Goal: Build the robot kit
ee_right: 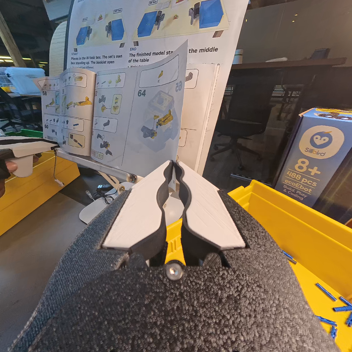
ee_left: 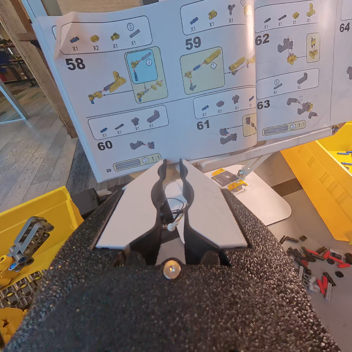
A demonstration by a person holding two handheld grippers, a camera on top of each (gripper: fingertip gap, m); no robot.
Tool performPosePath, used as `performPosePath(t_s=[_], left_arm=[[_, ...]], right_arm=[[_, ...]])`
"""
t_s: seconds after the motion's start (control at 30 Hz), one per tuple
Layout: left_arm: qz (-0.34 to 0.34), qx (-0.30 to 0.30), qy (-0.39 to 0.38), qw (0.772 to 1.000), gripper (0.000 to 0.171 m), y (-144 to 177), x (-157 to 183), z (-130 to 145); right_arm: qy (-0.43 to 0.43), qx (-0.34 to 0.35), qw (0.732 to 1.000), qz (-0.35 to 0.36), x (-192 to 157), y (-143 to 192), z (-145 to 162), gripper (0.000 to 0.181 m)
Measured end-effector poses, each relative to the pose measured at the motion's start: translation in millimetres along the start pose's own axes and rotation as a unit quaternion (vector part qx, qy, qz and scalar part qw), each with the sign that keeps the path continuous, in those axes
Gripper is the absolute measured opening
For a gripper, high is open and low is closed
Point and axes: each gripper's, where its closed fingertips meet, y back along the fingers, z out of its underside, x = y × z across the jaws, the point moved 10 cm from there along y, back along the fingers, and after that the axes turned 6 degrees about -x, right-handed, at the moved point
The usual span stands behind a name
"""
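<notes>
An instruction booklet stands open on a white stand. My left gripper is at the booklet's lower edge, its fingers a narrow gap apart with nothing between them. It also shows in the right wrist view, at the booklet's lower left corner by the stand's ledge. My right gripper is shut on the bottom corner of the booklet's right-hand page. That page is lifted off the booklet and curls toward me.
Yellow bins stand left and right; the right one holds blue pins. A part-built model is at the left. Loose black and red pieces lie on the table. A blue set box and a printed sheet stand behind. My right fingertips sit around 25 cm from my left ones.
</notes>
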Motion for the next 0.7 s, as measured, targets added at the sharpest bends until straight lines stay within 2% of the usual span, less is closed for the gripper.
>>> performPosePath(t_s=[0.43, 0.7], left_arm=[[-0.003, 0.005, 0.001, 1.0, 0.014, 0.9, 0.1, -0.3], [-0.001, 0.031, -0.001, 1.0, 0.018, 14.7, 3.2, -4.6]], right_arm=[[0.004, 0.004, 1.0, -0.021, 0.5, 2.7, -0.8, 0.0], [-0.004, 0.014, 0.999, -0.045, 1.6, 5.7, -1.8, 0.0]])
